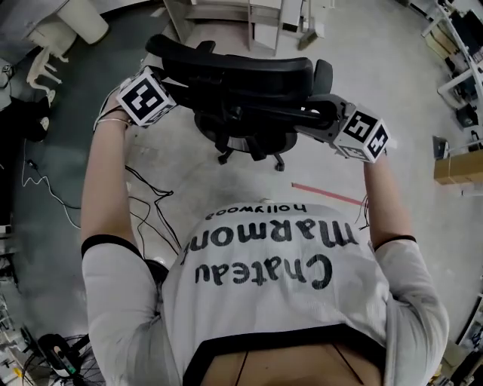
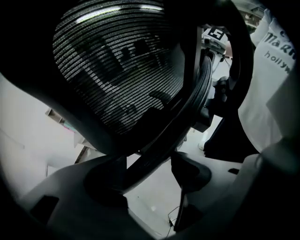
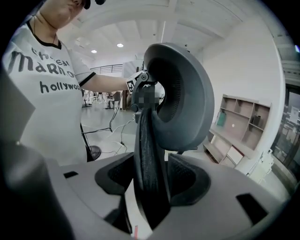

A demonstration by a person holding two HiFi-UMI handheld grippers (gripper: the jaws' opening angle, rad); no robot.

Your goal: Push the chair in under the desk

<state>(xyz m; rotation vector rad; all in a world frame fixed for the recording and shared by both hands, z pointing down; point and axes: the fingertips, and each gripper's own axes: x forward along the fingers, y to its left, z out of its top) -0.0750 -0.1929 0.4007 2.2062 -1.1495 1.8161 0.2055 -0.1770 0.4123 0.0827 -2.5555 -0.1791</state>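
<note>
A black office chair [image 1: 234, 75] stands just in front of me, seen from above, with its wheeled base [image 1: 249, 147] on the concrete floor. My left gripper [image 1: 170, 84] is at the left edge of the backrest. In the left gripper view the mesh back [image 2: 117, 70] fills the frame, and its frame bar runs slantwise between the left gripper's [image 2: 150, 176] pads, touching both. My right gripper [image 1: 321, 114] is at the right edge. In the right gripper view, that gripper [image 3: 152, 176] is closed on the backrest's thin edge [image 3: 147, 140], below a rounded grey headrest [image 3: 183, 93].
White furniture legs [image 1: 256, 22] stand just beyond the chair. Cables [image 1: 143, 203] trail over the floor at my left, and a red tape line [image 1: 324, 194] lies at my right. A cardboard box [image 1: 456, 166] is far right. A low shelf unit [image 3: 243, 126] lines the wall.
</note>
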